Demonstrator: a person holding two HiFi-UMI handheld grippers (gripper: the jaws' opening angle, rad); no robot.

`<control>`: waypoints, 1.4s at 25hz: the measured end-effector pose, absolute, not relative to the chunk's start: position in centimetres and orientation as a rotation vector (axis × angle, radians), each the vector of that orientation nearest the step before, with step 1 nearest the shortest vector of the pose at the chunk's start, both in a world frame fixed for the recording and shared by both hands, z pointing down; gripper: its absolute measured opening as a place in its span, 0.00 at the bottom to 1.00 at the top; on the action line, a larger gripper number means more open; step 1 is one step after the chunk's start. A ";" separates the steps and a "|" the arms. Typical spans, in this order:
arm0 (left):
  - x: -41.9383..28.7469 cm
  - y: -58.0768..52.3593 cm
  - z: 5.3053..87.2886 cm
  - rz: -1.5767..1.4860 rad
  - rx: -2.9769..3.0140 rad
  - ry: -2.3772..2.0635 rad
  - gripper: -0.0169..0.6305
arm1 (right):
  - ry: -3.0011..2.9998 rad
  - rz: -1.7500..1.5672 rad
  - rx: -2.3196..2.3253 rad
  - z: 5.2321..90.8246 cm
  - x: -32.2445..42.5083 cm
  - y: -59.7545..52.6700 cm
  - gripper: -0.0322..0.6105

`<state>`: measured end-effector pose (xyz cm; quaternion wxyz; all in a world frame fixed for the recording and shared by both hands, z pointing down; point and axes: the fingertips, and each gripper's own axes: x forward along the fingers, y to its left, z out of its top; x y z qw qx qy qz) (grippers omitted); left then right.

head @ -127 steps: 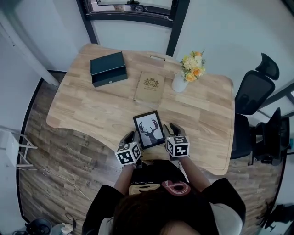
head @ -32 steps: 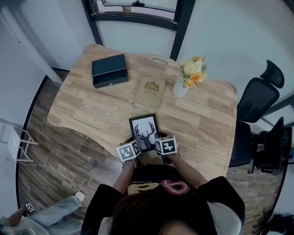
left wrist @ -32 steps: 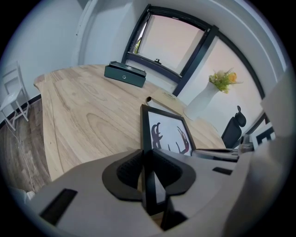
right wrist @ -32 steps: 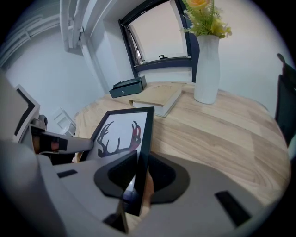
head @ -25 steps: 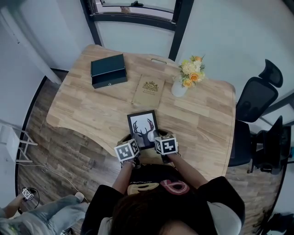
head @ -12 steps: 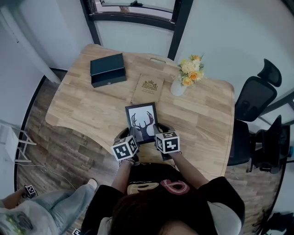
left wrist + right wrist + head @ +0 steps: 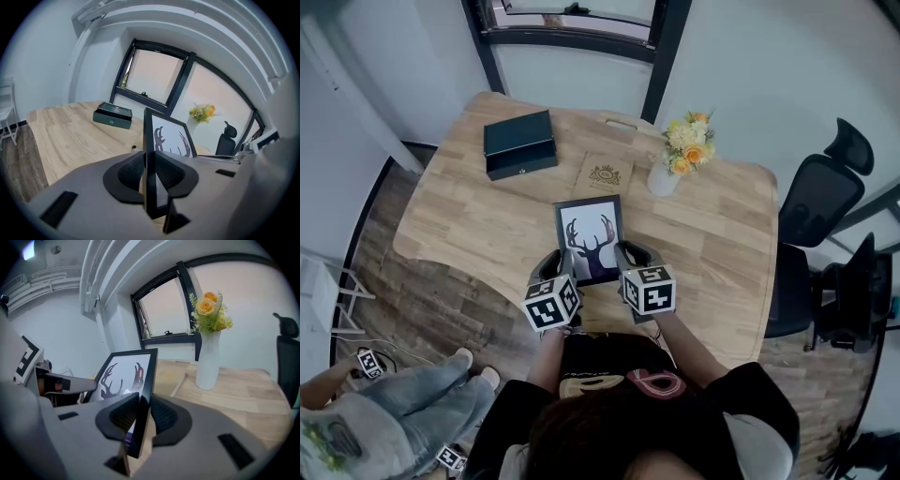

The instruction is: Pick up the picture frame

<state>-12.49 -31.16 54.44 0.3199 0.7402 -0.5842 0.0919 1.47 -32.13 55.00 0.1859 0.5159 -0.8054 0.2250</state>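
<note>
The picture frame (image 7: 590,239) is black, with a dark antlered-deer print on white. It hangs above the wooden table (image 7: 722,253), near the table's front edge, tilted with its top edge away from me. My left gripper (image 7: 563,269) is shut on its left lower edge and my right gripper (image 7: 623,255) is shut on its right lower edge. The left gripper view shows the frame (image 7: 169,137) edge-on between the dark pads of the left gripper (image 7: 150,172). In the right gripper view the frame (image 7: 123,373) sits likewise in the right gripper (image 7: 140,416).
A dark green box (image 7: 520,142) lies at the table's back left. A brown book (image 7: 604,174) lies just beyond the frame. A white vase of flowers (image 7: 673,159) stands at the back right. Black office chairs (image 7: 823,192) stand to the right. A person (image 7: 384,412) stands at lower left.
Both grippers have risen together with the frame, which has come up off the table and now looks larger. A person's legs have moved in at lower left.
</note>
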 end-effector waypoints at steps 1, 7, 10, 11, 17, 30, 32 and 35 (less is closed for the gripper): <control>-12.5 -31.2 54.1 0.230 1.953 -1.537 0.15 | -2.278 0.622 1.459 54.5 1.4 -32.1 0.18; -12.7 -31.7 51.0 0.171 2.020 -1.558 0.15 | -2.335 0.564 1.501 51.4 1.4 -32.5 0.18; -12.7 -31.7 49.4 0.147 2.057 -1.575 0.15 | -2.360 0.530 1.520 50.0 1.3 -32.6 0.18; -12.8 -31.7 48.9 0.138 2.069 -1.579 0.15 | -2.368 0.518 1.527 49.5 1.3 -32.6 0.18; -12.6 -31.9 45.8 0.085 2.145 -1.596 0.15 | -2.415 0.430 1.565 46.4 1.4 -33.0 0.18; -13.2 -31.9 39.6 -0.031 2.278 -1.624 0.15 | -2.526 0.271 1.627 40.0 0.8 -32.9 0.18; -13.4 -31.9 38.7 -0.045 2.299 -1.636 0.15 | -2.544 0.247 1.631 39.0 0.7 -32.8 0.18; -13.5 -31.5 37.5 -0.065 2.327 -1.652 0.15 | -2.568 0.203 1.642 37.7 0.6 -32.5 0.18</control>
